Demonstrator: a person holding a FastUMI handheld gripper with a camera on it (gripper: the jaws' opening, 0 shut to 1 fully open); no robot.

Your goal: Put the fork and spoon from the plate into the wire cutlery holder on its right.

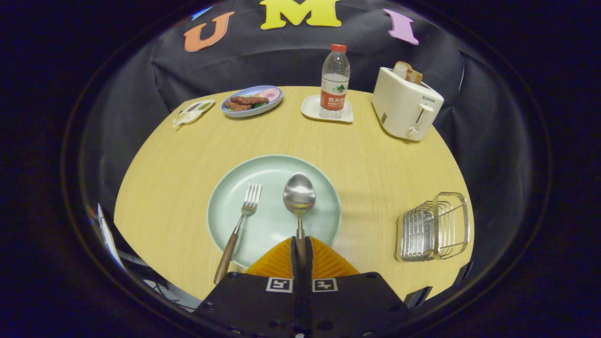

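- Gripper [301,251] has its two orange ribbed fingers [277,260] closed together, clamped on the spoon [299,197] by its handle; the handle runs down into the narrow slit between them.
- Spoon bowl points away from the fingers, lying over the right half of the plate [225,206], hollow side up. Can't tell if the bowl is touching the plate or lifted just off it.
- Fork [242,220] lies on the left half of the plate, just beside the spoon but apart from it, tines pointing away, brown handle sticking out over the near rim onto the table [178,155].
- Plate is pale green, round, just ahead of the fingers in the middle of the wooden table.
- Wire cutlery holder [434,227] sits to the right of the plate, well apart from it, near the table's right edge. Looks like it has nothing in it.
- Beyond the plate, at the far side: water bottle [335,82] with red cap, upright on a small white tray [312,109].
- White toaster [404,104] to the right of the bottle, bread slices [406,72] poking out of the top.
- Blue dish [274,101] with food on it to the left of the bottle; a small white packet [192,112] just left of that.
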